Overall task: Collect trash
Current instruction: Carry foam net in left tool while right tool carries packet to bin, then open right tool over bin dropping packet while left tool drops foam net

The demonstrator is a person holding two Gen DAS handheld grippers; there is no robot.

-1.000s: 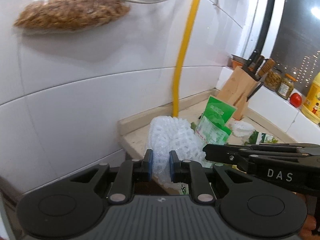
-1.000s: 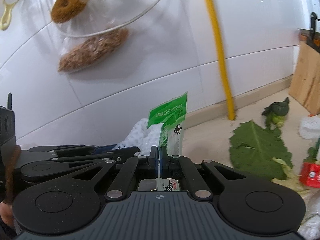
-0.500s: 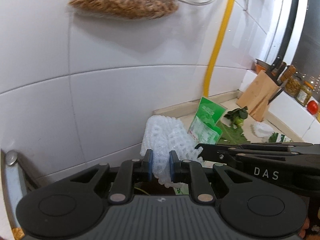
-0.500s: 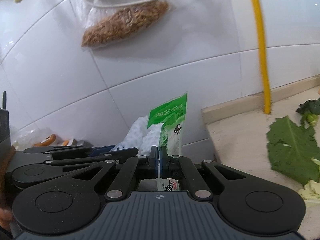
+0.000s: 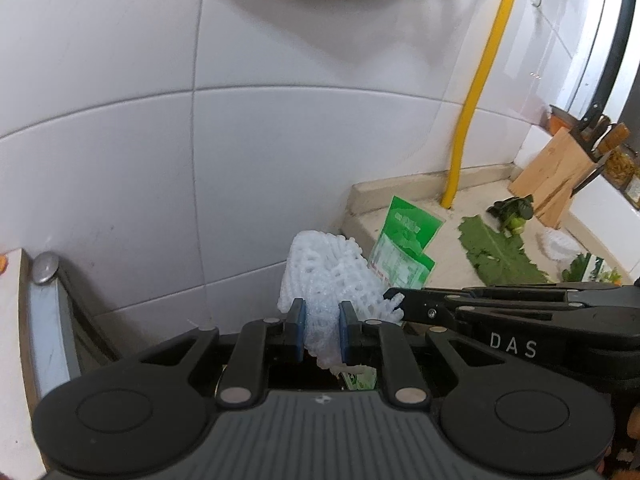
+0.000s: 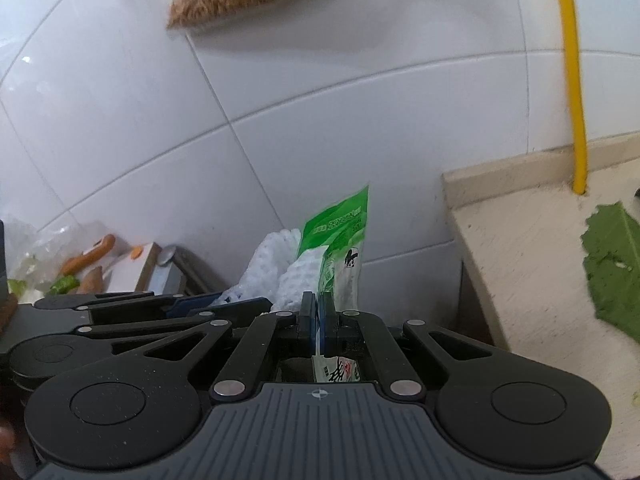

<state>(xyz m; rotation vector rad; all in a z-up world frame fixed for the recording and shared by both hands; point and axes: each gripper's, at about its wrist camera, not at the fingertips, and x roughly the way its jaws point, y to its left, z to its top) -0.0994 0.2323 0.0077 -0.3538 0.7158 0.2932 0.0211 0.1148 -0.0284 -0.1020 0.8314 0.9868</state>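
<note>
Counter [image 6: 520,240] slid right | green wrapper [image 6: 340,236] upright, pinched by right hand-held gripper [image 6: 319,320] | foam net [image 5: 324,276] clamped left, seemingly upright

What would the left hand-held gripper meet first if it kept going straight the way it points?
Probably the white tiled wall that fills the view ahead of the left hand-held gripper and the foam net it grips. Nothing else shows in between, though depth is unclear.
</note>
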